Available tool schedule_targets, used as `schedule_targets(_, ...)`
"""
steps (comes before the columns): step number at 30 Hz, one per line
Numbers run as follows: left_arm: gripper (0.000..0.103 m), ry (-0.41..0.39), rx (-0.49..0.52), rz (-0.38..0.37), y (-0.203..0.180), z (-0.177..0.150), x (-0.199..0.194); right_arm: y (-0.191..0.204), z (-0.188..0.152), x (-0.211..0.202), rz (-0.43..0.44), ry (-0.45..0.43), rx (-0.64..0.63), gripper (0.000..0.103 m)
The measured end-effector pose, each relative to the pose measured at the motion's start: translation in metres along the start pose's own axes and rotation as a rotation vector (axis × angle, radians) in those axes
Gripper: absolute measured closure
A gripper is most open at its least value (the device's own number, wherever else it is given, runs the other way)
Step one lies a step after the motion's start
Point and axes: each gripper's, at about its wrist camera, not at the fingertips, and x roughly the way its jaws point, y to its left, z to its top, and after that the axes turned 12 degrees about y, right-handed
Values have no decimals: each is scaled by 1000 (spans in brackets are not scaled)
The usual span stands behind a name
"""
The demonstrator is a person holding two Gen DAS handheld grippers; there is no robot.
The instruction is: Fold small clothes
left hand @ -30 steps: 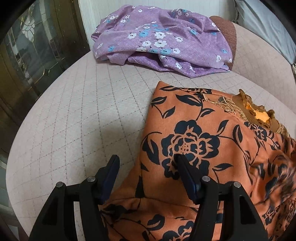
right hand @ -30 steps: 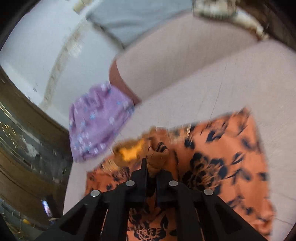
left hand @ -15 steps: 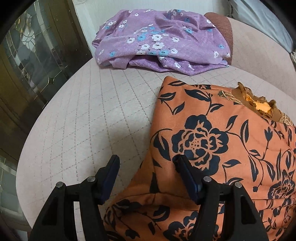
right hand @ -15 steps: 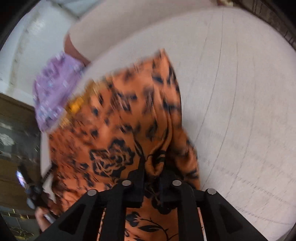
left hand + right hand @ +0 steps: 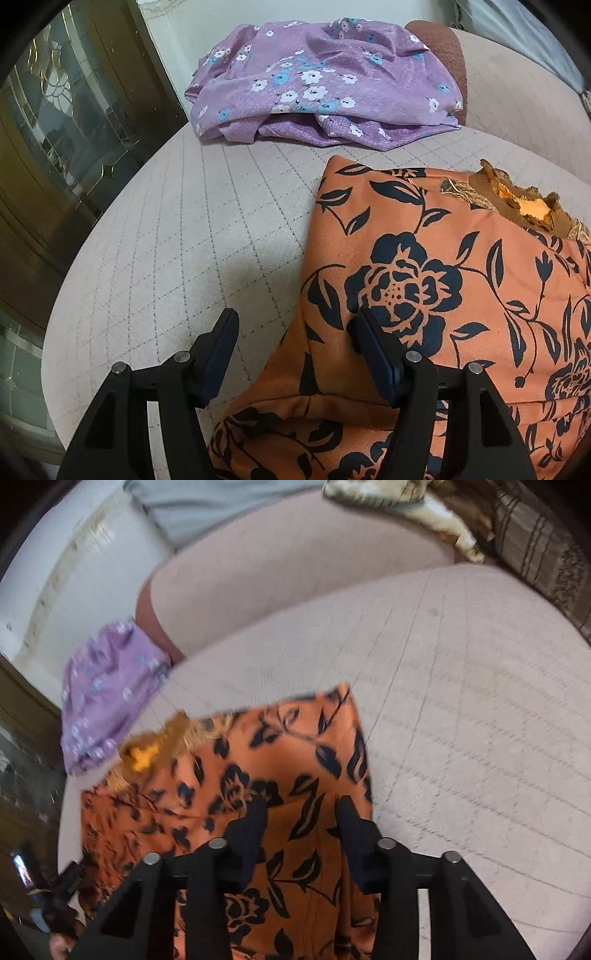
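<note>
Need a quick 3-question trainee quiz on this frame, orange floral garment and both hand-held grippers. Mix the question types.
1. True or false: the right hand-held gripper is shut on the orange floral garment.
2. Multiple choice: where does the purple floral garment lie? A) under the orange one; B) apart from it, farther back on the quilted cushion; C) in the left hand-held gripper.
3. Fill in: the orange garment's collar has a ____ coloured trim.

Key:
1. False. Its jaws stand open above the cloth.
2. B. Bare cushion shows between the two garments.
3. Brown.
</note>
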Motion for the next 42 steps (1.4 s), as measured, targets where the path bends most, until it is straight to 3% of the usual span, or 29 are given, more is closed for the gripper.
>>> schedule_targets(2, 36, 2, -1, 2, -1, 1, 1, 8, -4, 7, -62, 3, -38, 65)
schedule_targets(3, 36, 0, 3, 7, -2, 1, 0, 10, -6, 9, -76, 2, -51, 71)
schedule_targets(4, 36, -2, 6, 10, -2, 1, 0, 14, -6, 11, -117, -8, -73, 88)
schedule_targets(5, 36, -4, 8, 11, -2, 0, -1, 18, -8, 10, -142, -17, -85, 95)
schedule_targets(7, 36, -2, 6, 6, -1, 0, 0, 21, -10, 2, -162, -66, -98, 102)
schedule_targets(13, 36, -1, 4, 5, 0, -1, 0, 19, -6, -25, -135, -214, -49, 103)
schedule_targets(17, 36, -4, 11, 13, -2, 0, 0, -2, 1, -24, -6, -114, 22, 98)
schedule_targets(18, 36, -4, 10, 11, -1, 0, 0, -5, 2, -22, 13, -89, 33, 96)
schedule_targets(20, 36, -2, 7, 9, -1, 0, 0, -7, 0, -21, 19, -82, 35, 78)
schedule_targets(21, 36, -1, 7, 8, -1, 0, 0, -8, 0, -20, 27, -79, 35, 55)
schedule_targets(22, 36, -2, 8, 10, -1, 0, 0, -9, -1, -19, 52, -81, 42, 25)
schedule_targets(24, 36, -3, 11, 11, -1, 0, 1, -12, -5, -23, 88, -134, 64, 22)
schedule_targets(26, 36, -4, 12, 14, -1, 0, 1, -9, -5, -23, 66, -142, 40, 24)
schedule_targets(27, 36, -5, 14, 16, -2, 0, 1, -7, -5, -18, 56, -130, 26, 29)
schedule_targets(28, 36, -6, 16, 19, -2, 0, 1, -4, -4, -14, 45, -115, 12, 44)
schedule_targets(30, 36, -7, 16, 23, -3, 0, 1, 1, -3, -1, -16, -73, -20, 60)
schedule_targets(33, 36, -9, 19, 28, -4, 0, 1, 2, -3, 15, -77, -32, -38, 65)
schedule_targets(35, 36, -8, 17, 26, -4, 0, 2, 4, -4, 19, -132, -39, -60, 80)
schedule_targets(36, 36, -6, 15, 24, -3, 1, 2, 7, -5, 17, -147, -54, -76, 90)
schedule_targets(37, 36, -5, 13, 22, -3, 1, 2, 8, -5, 14, -133, -71, -82, 93)
schedule_targets(42, 36, -10, 9, 28, -3, 1, 0, 19, -11, -23, -107, -287, -105, 94)
